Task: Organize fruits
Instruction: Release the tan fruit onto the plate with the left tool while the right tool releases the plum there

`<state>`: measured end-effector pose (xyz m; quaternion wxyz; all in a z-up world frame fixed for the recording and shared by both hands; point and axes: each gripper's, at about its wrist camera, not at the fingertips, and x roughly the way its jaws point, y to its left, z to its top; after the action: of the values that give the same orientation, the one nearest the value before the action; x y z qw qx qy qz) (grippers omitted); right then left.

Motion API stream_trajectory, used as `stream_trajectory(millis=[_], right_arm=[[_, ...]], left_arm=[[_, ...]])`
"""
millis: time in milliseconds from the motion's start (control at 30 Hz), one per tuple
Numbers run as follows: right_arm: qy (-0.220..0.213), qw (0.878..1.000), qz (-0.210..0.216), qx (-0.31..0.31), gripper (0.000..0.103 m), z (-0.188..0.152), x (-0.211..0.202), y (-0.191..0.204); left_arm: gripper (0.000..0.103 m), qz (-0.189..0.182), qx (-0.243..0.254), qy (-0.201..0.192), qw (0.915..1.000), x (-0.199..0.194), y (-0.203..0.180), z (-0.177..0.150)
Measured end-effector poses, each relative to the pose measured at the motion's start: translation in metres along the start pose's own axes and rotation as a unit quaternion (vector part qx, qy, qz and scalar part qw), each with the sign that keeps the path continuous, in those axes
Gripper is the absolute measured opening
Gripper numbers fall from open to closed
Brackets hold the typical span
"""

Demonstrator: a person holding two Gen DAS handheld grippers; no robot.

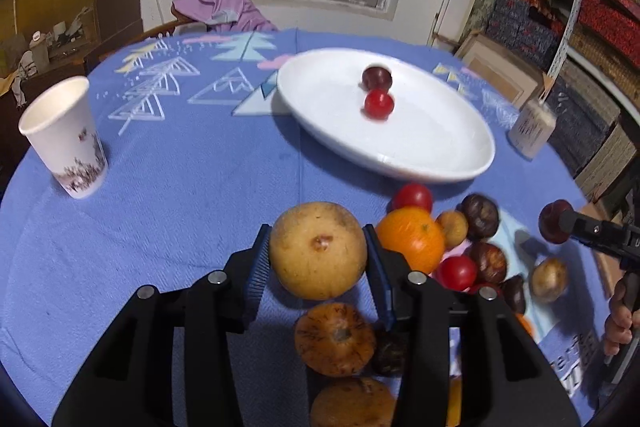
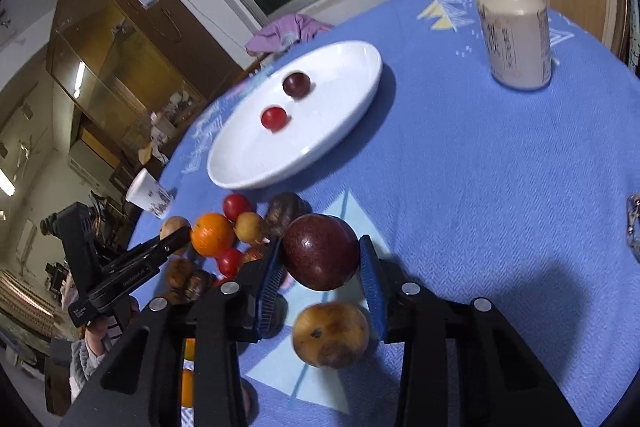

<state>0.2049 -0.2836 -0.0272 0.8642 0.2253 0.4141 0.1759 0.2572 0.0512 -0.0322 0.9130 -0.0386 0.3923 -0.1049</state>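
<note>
My left gripper (image 1: 318,251) is shut on a large yellow-brown round fruit (image 1: 318,251), held above the blue cloth. My right gripper (image 2: 320,259) is shut on a dark purple fruit (image 2: 320,257); it also shows in the left wrist view (image 1: 554,221). A white oval plate (image 1: 440,155) holds a dark plum (image 1: 377,78) and a red fruit (image 1: 378,104). A pile of fruit lies near the plate's front: an orange (image 1: 412,239), red fruits (image 1: 412,197), brown fruits (image 1: 336,339) and dark ones (image 1: 480,215). A brown fruit (image 2: 330,335) lies under my right gripper.
A white paper cup (image 1: 66,139) stands at the left of the round table. A pale can (image 2: 514,39) stands right of the plate. A purple cloth (image 1: 224,11) hangs on a chair behind the table. Stacked boxes (image 1: 560,7) fill the right side.
</note>
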Motion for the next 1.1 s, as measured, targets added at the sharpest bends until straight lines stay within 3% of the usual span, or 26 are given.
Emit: stream_trajectory(millis=[167, 333, 633, 767, 867, 1100], right_arm=[[-0.037, 0.999, -0.008, -0.025, 0.039, 0.04, -0.008, 0.029], [-0.025, 0.999, 0.0, -0.028, 0.039, 0.07, 0.034, 0.055], [0.008, 0.995, -0.058, -0.078, 0.04, 0.07, 0.094, 0.063], [0.012, 0.996, -0.056, -0.062, 0.044, 0.07, 0.095, 0.055], [0.002, 0.997, -0.048, -0.058, 0.044, 0.073, 0.086, 0.056], [-0.026, 0.997, -0.033, -0.069, 0.049, 0.075, 0.054, 0.071]], left_arm=[[0.044, 0.004, 0.006, -0.029, 0.9996, -0.018, -0.013, 0.039], [0.044, -0.013, -0.009, -0.021, 0.9997, 0.012, -0.03, 0.073], [0.044, -0.019, -0.004, 0.02, 0.9996, 0.067, -0.038, 0.072], [0.045, -0.025, -0.007, 0.018, 0.9995, 0.067, -0.036, 0.073], [0.053, -0.026, -0.009, 0.006, 0.9996, 0.06, -0.035, 0.076], [0.054, -0.026, -0.007, -0.012, 0.9996, 0.038, -0.036, 0.081]])
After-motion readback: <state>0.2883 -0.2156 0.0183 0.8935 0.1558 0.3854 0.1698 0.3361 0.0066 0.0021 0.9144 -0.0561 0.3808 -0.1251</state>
